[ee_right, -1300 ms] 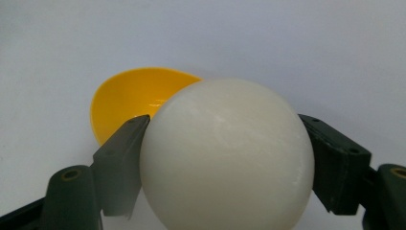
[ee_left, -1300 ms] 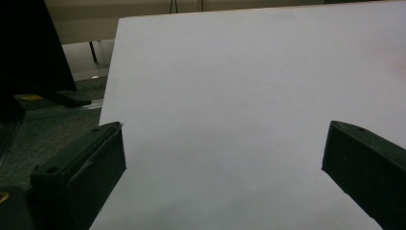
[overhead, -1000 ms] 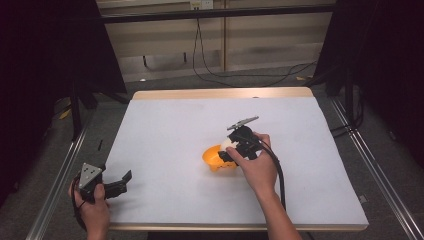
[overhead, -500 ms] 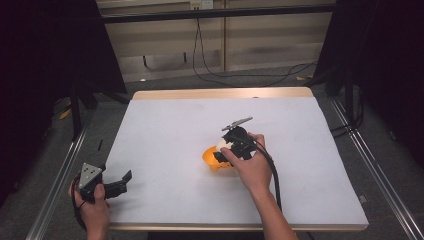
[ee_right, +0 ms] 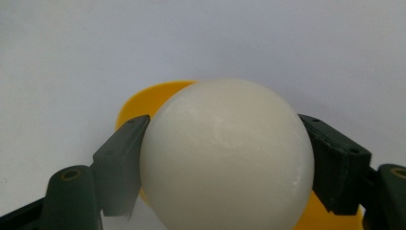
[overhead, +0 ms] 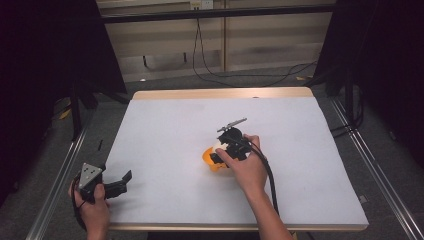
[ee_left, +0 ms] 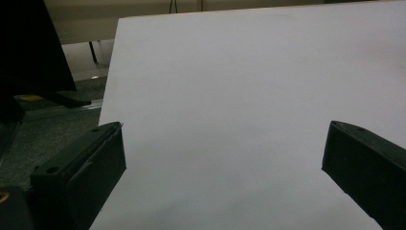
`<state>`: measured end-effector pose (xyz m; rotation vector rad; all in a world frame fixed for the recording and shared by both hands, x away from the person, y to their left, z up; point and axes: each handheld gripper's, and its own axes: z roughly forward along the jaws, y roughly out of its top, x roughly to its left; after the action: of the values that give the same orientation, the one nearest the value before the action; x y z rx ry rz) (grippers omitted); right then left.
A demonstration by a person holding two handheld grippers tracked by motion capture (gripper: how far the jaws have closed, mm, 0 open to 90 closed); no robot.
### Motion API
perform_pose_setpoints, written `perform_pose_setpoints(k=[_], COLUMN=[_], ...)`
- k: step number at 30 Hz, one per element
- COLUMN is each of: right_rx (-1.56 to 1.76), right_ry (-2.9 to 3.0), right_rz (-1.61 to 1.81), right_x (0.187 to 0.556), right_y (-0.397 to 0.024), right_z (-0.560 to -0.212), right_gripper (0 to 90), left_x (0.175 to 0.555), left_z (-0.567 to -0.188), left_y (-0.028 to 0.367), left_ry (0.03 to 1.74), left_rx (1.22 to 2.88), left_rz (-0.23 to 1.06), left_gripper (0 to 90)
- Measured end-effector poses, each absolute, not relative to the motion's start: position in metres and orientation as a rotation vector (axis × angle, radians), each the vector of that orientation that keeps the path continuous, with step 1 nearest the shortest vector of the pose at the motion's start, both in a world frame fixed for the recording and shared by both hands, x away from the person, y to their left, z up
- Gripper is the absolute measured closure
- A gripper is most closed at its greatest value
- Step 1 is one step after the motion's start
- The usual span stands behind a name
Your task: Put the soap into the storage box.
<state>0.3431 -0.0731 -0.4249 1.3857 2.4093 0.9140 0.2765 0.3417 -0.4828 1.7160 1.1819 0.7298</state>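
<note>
A smooth white ball [ee_right: 225, 158] sits between the pads of my right gripper [ee_right: 222, 124], which is shut on it. Right behind and under the ball is a yellow-orange bowl [ee_right: 148, 100]; I cannot tell whether the ball touches it. From above, the right gripper [overhead: 220, 156] is at the middle of the white table, over the bowl [overhead: 206, 158], with a hand around its body. My left gripper [overhead: 122, 184] rests at the table's front left corner. In its own view the left gripper [ee_left: 225, 143] stands open with bare table between the jaws.
The white table top [overhead: 165, 130] has a wooden far edge [overhead: 220, 93]. Metal rails run along the left side [overhead: 60, 180] and the right side [overhead: 380, 180]. Cables lie on the floor beyond the table [overhead: 210, 75]. Dark stands flank both sides.
My right hand, with the ball in the gripper, has edged a little to the left over the bowl. The left hand has stayed put.
</note>
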Motion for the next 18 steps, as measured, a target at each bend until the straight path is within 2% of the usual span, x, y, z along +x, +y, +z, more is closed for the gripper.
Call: perform_pose_setpoints(k=[18], right_rx=[1.479], right_ry=[2.410], right_rz=[0.847], right_x=[0.344], right_y=[-0.071], right_z=[-0.437], right_gripper=[23.9], left_x=[0.277], left_z=[-0.483], left_y=[0.342], left_ry=[1.182], left_rx=[1.716], left_rz=[0.730], left_gripper=[1.0])
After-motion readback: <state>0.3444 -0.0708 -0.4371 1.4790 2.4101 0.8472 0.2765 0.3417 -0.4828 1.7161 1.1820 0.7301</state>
